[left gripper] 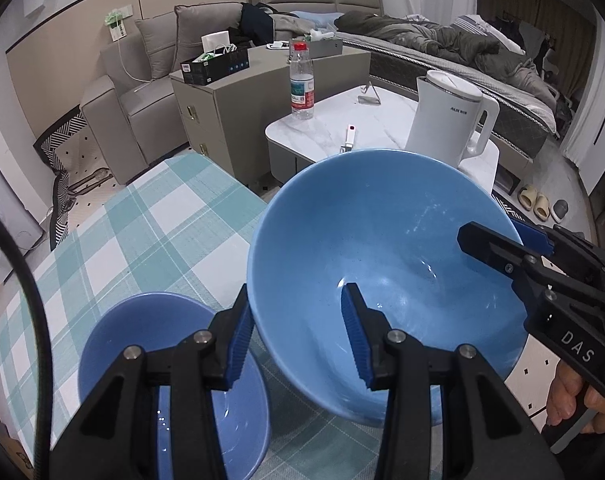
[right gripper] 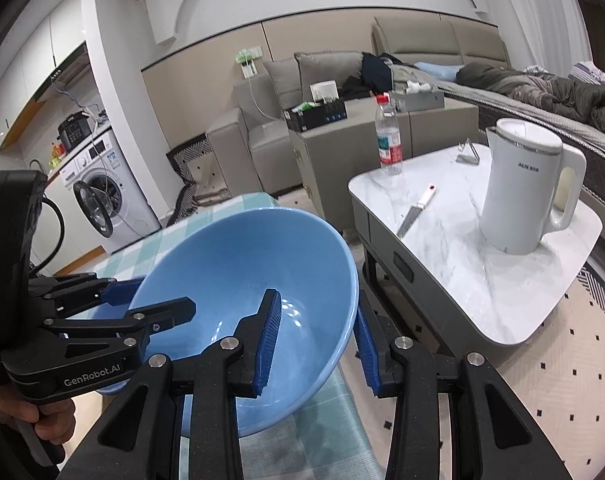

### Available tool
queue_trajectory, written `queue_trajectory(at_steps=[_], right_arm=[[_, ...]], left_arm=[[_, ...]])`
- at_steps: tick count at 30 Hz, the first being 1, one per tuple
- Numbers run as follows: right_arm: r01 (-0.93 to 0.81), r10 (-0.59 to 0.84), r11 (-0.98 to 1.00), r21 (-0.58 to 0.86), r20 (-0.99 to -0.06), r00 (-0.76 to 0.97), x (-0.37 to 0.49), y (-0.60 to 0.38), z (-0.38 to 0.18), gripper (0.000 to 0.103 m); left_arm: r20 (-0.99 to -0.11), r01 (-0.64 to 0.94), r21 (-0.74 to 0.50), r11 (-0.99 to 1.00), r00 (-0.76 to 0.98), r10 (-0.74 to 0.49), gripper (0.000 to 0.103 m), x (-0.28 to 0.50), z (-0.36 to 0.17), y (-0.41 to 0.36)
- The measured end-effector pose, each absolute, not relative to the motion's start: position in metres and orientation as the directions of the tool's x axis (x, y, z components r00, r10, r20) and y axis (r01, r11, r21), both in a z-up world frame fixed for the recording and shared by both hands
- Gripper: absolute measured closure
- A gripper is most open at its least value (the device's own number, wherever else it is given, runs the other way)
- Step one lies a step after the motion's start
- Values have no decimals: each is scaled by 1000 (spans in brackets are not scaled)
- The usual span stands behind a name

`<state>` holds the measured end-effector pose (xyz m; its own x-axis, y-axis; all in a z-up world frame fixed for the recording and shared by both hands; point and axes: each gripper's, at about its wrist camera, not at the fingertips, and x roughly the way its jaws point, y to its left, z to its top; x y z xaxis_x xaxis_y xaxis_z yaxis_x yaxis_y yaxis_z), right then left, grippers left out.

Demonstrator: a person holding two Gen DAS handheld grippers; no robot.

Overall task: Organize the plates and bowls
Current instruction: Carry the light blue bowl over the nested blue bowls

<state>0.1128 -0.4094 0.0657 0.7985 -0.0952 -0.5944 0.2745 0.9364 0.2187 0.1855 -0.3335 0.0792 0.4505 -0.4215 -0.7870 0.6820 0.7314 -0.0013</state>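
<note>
Left gripper (left gripper: 298, 336) and right gripper (right gripper: 316, 344): each clamped on opposite rims of the large blue bowl (left gripper: 382, 264), sharing its weight. Bowl held tilted above the checked tablecloth (left gripper: 150, 216) (near its edge), beside the smaller blue bowl (left gripper: 150, 328), probably for nesting.

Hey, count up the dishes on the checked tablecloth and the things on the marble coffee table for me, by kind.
Large light blue bowl: 1
Smaller blue bowl: 1
White electric kettle: 1
Water bottle: 1
Knife: 1
Small metal stand: 1
Total: 6
</note>
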Motion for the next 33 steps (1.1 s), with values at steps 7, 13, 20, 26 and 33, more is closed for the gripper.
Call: queue_trajectory(at_steps=[7, 13, 20, 26, 33], right_arm=[[266, -100, 938, 224, -559, 823, 109, -398, 78, 65], [248, -86, 941, 232, -543, 835, 109, -384, 84, 65], [221, -72, 947, 233, -516, 854, 110, -366, 89, 65], [196, -56, 954, 228, -507, 860, 114, -350, 89, 65], [168, -33, 960, 224, -507, 861, 122, -332, 85, 65]], left_arm=[[-765, 662, 0, 750, 483, -426, 61, 181, 93, -320], [-752, 643, 7, 766, 508, -419, 61, 178, 101, -307], [-745, 617, 9, 787, 529, -407, 61, 177, 105, -290], [-740, 591, 11, 807, 547, -391, 61, 179, 105, -275], [-740, 558, 13, 830, 564, -368, 61, 182, 105, -258]])
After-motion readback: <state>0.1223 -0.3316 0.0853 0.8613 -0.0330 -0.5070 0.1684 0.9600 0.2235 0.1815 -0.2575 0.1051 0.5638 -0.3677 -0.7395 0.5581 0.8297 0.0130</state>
